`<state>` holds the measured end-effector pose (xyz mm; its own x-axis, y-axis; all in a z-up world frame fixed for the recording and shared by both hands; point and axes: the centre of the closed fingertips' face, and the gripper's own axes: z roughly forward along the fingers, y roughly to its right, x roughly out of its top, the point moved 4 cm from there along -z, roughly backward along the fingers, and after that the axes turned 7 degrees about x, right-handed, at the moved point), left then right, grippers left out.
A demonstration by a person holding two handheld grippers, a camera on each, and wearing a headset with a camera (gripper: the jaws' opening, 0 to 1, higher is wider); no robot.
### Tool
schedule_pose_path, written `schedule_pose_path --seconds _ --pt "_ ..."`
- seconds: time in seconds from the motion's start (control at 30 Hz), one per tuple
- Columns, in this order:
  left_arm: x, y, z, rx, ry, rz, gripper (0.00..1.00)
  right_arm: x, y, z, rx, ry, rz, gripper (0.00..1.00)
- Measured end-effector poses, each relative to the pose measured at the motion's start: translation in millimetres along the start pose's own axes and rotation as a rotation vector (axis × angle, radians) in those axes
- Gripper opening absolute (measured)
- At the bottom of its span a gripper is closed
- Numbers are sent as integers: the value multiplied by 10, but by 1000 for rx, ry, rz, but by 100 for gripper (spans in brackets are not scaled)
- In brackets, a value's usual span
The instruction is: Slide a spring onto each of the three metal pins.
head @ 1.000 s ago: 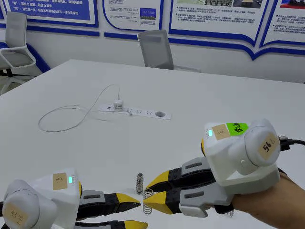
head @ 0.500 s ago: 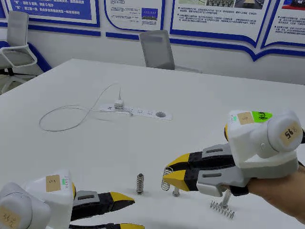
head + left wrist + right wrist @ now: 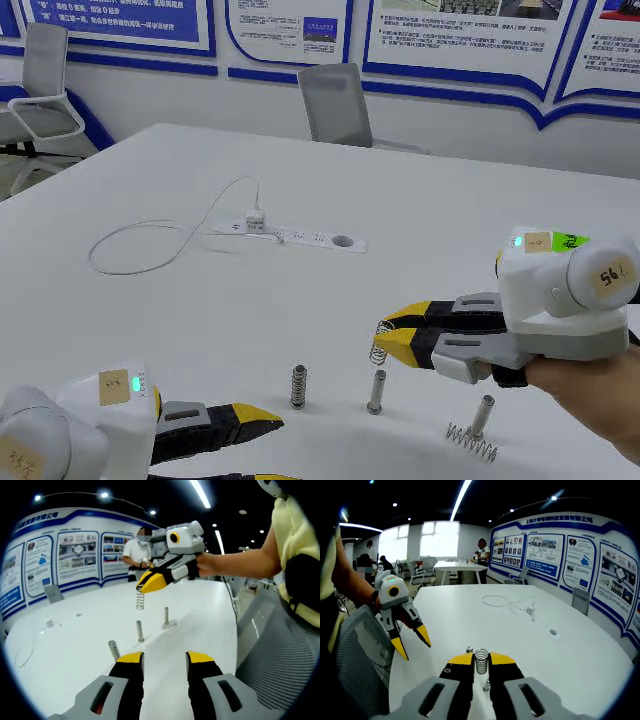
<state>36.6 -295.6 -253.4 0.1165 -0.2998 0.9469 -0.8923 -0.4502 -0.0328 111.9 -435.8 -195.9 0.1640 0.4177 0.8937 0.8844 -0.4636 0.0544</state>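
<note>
**A:** Gripping anything, the right tool point(image 3: 388, 340)?

**B:** Yes. Its jaws are clamped on a spring point(image 3: 379, 346), which hangs off the tips, above and just far of the bare middle pin point(image 3: 377, 391).

**A:** And the other pins?

**B:** The left pin point(image 3: 299, 370) wears a second spring point(image 3: 298, 386). The right pin point(image 3: 484, 413) is bare, with a loose spring point(image 3: 470, 442) lying on the table point(image 3: 200, 300) just beside it.

**A:** The left tool point(image 3: 285, 452)?

**B:** Jaws apart, holding nothing, near and left of the pins.

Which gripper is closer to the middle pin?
Right. The right gripper, holding a spring, hovers above the middle pin. The left gripper sits farther off, beyond the sprung pin.
</note>
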Motion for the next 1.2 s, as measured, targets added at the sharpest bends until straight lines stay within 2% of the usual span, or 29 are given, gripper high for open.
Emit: schedule_pose_path --seconds 0.33,0.77,1.07,1.2 --pt "-6 -7 13 4 0 -5 35 -216 147 72 -37 -26 44 12" --pt "-18 -19 16 12 3 -18 39 -305 187 119 -39 -30 75 12" --pt "-37 -36 6 23 8 -28 46 -319 173 141 -36 -30 81 12" --pt "-32 -59 4 36 19 -38 54 -335 168 148 -35 -36 81 12"
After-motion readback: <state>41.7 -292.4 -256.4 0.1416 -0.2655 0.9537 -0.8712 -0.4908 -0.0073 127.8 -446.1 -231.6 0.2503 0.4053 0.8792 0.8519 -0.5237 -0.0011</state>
